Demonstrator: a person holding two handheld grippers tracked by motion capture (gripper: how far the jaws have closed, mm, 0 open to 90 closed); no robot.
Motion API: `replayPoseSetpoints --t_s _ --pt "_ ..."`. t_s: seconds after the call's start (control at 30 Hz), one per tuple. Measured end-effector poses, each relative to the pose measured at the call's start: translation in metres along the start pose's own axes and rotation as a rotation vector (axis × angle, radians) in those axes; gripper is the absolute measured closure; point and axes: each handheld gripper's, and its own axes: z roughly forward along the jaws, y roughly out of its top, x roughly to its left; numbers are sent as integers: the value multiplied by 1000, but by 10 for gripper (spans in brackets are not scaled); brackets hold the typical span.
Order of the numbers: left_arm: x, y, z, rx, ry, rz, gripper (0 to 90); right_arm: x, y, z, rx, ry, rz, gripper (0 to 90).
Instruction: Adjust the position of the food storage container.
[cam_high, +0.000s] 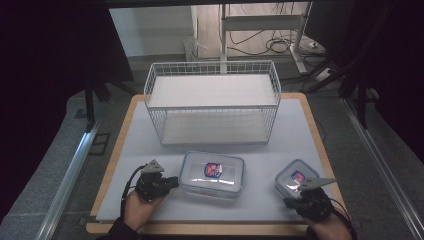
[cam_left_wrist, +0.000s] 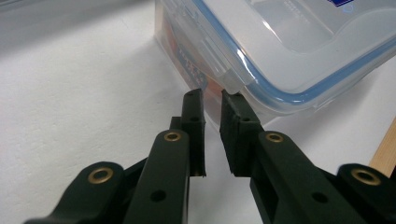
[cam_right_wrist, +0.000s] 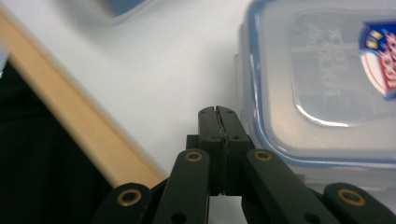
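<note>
Resting beside the large container (cam_high: 212, 173), left gripper (cam_left_wrist: 212, 100) slightly parted; right gripper (cam_right_wrist: 218, 114) closed, empty

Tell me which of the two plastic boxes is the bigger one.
The box in the middle, by the left tongs. It is wide and rectangular; the small box by the right tongs is squarer.

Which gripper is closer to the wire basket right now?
Left. The left gripper sits beside the large container, just below the wire basket; the right gripper is farther off, by the small container.
</note>
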Motion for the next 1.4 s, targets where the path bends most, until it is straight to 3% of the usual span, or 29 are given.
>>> replayPoseSetpoints --t_s 0.1,0.3,0.47,0.6,0.67,0.87,1.03,1.2,1.23,1.27,1.3,1.33,1.37,1.4 --pt "1 0 1 2 1 -2 796 -7 7 3 -11 -34 37 894" --pt "0 2 4 13 21 4 802 33 46 26 -39 21 -84 894" --pt "0 2 4 12 13 -3 823 51 77 56 -23 35 -117 894" --pt "-3 3 4 17 10 -6 857 47 90 67 -13 64 -89 894" --pt "-4 3 4 19 15 -4 866 45 98 70 7 19 -104 894" --pt "-8 4 4 27 7 -10 879 36 111 78 24 -6 -84 894" --pt "-14 5 6 41 -13 9 887 31 122 81 48 -55 -104 894" --pt "-13 5 2 42 -32 30 800 23 120 84 20 -33 -75 893" --pt "-12 4 0 40 -4 43 781 23 114 81 -13 -18 -56 890" --pt "-10 4 -3 32 40 56 781 23 114 81 -13 -18 -56 890" --pt "-5 4 -9 16 83 74 712 23 108 76 -13 -37 -87 863" --pt "-5 4 -9 16 83 74 654 23 107 72 -23 -45 -114 843" --pt "-2 3 -13 -6 111 88 602 23 105 66 -45 -50 -126 812" --pt "0 3 -14 -10 120 97 556 23 103 60 -63 -47 -120 772"
